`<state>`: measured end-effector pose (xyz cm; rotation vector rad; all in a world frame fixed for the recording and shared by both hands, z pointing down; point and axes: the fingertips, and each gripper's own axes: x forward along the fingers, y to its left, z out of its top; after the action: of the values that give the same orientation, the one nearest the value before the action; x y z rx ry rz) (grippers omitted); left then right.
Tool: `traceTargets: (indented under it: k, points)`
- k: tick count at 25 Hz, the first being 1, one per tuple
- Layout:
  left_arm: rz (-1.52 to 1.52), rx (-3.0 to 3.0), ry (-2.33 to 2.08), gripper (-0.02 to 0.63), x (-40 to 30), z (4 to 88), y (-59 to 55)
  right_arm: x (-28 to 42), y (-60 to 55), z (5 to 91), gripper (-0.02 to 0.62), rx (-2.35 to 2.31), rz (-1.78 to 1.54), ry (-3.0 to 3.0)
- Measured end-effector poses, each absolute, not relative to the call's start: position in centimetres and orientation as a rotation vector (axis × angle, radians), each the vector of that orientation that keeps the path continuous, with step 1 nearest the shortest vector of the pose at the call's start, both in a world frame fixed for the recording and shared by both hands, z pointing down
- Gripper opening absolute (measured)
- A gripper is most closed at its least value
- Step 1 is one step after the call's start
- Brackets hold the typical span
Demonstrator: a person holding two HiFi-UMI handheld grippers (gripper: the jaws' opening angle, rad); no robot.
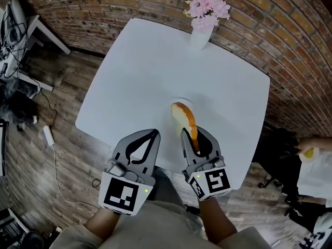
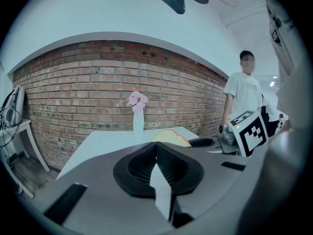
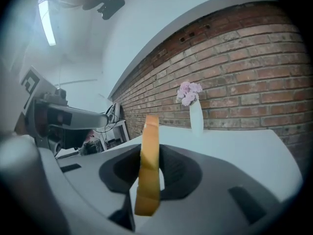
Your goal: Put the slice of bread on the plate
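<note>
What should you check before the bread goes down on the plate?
1. Bread gripped: the right tongs pinch the slice of bread, which stands on its edge. Ok.
2. Plate found: the plate sits on the table, just past the bread. Ok.
3. Plate free: the bread hides most of it. Cannot tell.
4. Bread lying flat for the plate: it is up on its edge. Not ok.
5. Left tongs out of the way: shut, holding nothing, beside the right ones. Ok.
6. Vase of flowers safe: it stands far off at the table's back edge. Ok.
</note>
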<state>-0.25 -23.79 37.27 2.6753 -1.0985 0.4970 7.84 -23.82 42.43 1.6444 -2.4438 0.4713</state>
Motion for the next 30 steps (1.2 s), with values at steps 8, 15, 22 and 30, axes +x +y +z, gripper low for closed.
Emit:
traceTargets:
  k: [8,15,22,30]
  points:
    - [0.534,2.678,-1.079,0.011,0.6,38.5,-24.7,7.3,-25.1,45.1,0.094,1.566,0.584,-2.441]
    - [0.559,2.658,-1.097,0.011,0.4,39.0,-25.5,6.7,-26.0,47.2,0.094,1.466,0.866,-2.477]
    - [0.561,2.642,-1.1,0.011,0.5,39.2,-26.1,6.6,-26.9,48.8,0.094,1.406,1.062,-2.481]
    - [0.568,2.632,-1.106,0.011,0.4,39.3,-26.6,7.5,-27.9,50.3,0.098,1.396,1.141,-2.476]
